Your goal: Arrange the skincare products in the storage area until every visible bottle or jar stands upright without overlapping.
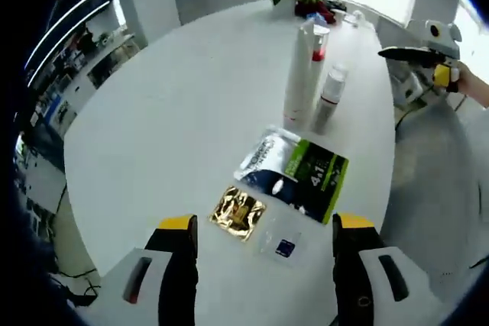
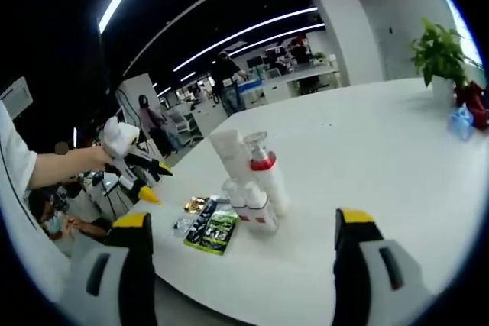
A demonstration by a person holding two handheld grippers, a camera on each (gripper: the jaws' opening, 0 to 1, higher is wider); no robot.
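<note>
Gold sachet [image 1: 239, 212] lies before the gaping left tool [image 1: 263, 236]; people behind bottles [image 2: 252, 181] beyond the gaping right tool [image 2: 244, 228].

You can read "4.1" in large white figures on the green-and-black sachet [image 1: 315, 175] lying flat on the worktop [image 1: 191, 120]; its smaller print and the bottles' labels stay illegible.

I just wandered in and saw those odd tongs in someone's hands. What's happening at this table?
A person holds a two-jaw gripper in each hand over a white round table, tidying skincare products. Neither is gripping anything now: the left gripper and right gripper both hang open. A tall white tube, a red-collared pump bottle and a smaller bottle stand upright close together. A green-and-black sachet, a gold sachet and a clear packet lie flat nearby.
</note>
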